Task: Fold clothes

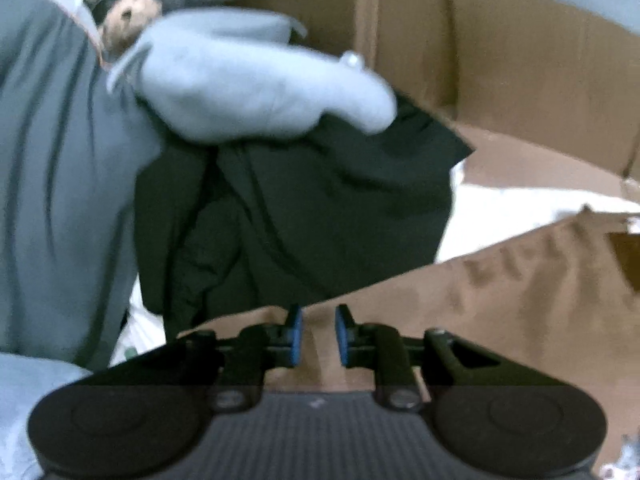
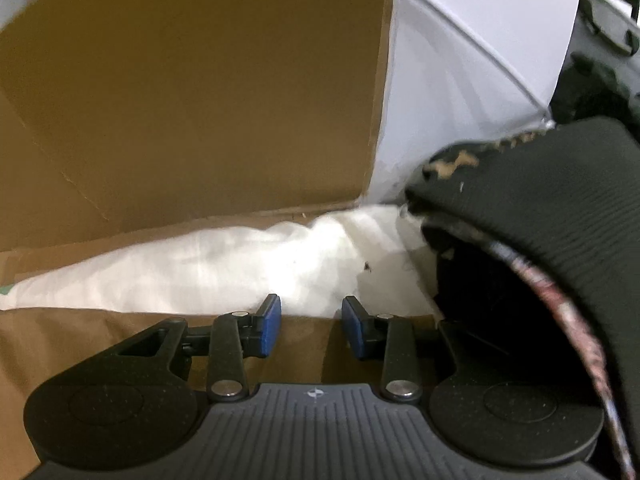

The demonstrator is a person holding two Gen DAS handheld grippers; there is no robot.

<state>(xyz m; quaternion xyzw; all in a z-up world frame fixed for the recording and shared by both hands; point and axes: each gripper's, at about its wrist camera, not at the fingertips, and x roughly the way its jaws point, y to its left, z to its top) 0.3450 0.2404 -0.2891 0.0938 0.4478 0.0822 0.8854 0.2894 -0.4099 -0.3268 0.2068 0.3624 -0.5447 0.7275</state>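
In the left wrist view a dark green garment point(image 1: 300, 208) lies crumpled ahead, with a pale blue garment point(image 1: 260, 84) bunched over its top edge. My left gripper point(image 1: 318, 336) is open by a narrow gap over a brown cloth point(image 1: 500, 300), just short of the dark garment's hem, with nothing between its pads. In the right wrist view my right gripper point(image 2: 312, 324) is open and empty above the brown cloth point(image 2: 100, 336). A white cloth point(image 2: 240, 268) lies just past its fingertips. A black ribbed garment point(image 2: 540, 220) hangs in at the right.
Cardboard box walls point(image 1: 520, 60) point(image 2: 200, 100) rise close behind the clothes. Grey fabric point(image 1: 52, 160) fills the left side of the left wrist view. A white wall point(image 2: 460, 80) stands to the right of the cardboard. White cloth point(image 1: 500, 216) shows beside the dark garment.
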